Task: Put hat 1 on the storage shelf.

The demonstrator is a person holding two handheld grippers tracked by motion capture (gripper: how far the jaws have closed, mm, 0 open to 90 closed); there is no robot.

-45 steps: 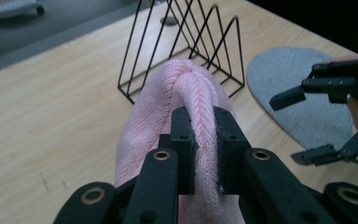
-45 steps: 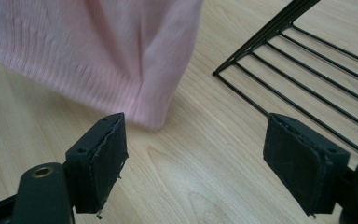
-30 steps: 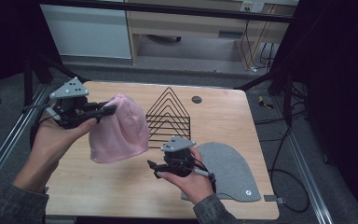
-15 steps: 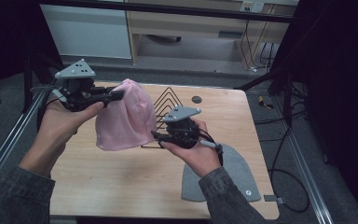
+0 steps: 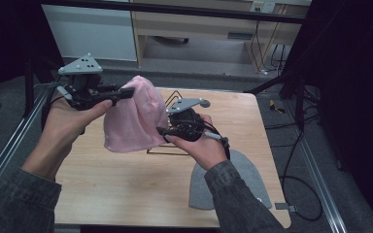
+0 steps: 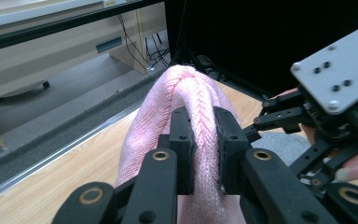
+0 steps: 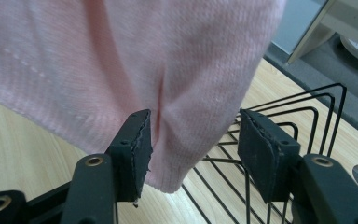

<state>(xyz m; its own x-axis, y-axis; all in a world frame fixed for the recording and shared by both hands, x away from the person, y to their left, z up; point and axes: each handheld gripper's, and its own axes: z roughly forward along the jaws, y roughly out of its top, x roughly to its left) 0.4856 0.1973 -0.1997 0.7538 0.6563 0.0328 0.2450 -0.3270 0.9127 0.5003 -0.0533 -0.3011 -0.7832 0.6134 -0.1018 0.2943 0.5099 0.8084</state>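
Pink hat (image 5: pixel 132 116), frame centre: crown pinched by left claw (image 6: pixel 204 140). Right claw (image 7: pixel 193 144) gaping at hem, apparently untouched; hem best gripped squarely before closing.

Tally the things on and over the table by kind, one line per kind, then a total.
Knit hats: 2, a pink hat held up and a grey hat flat on the table.
Wire racks: 1, the black rack.
Grippers: 2, left gripper and right gripper.
Total: 5
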